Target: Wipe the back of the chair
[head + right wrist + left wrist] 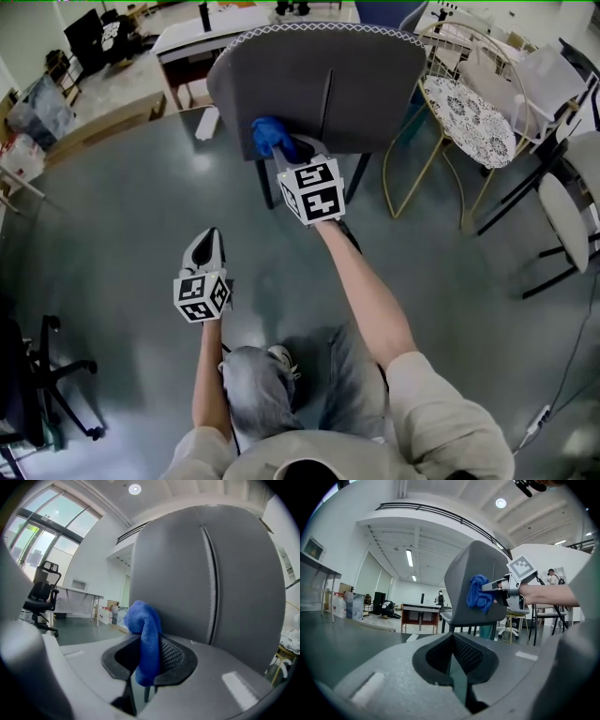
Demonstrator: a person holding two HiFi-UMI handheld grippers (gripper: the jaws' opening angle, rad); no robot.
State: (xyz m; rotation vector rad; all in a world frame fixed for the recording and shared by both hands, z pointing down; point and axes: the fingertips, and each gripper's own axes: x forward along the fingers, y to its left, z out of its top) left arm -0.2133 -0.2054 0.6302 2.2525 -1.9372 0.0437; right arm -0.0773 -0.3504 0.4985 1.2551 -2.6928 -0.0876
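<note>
Right gripper (286, 155) is clamped on the blue cloth (146, 630), pressing it against the grey chair back (323, 89), low down and left of the centre seam. Left gripper (452, 663) hangs over the floor (122, 216), well apart from the chair, jaws together and empty.

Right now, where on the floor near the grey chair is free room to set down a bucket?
The widest bare floor lies left of the grey chair, bordered by the long tan box and the left gripper. Right of the chair it is crowded: the gold wire chair stands close beside it.
</note>
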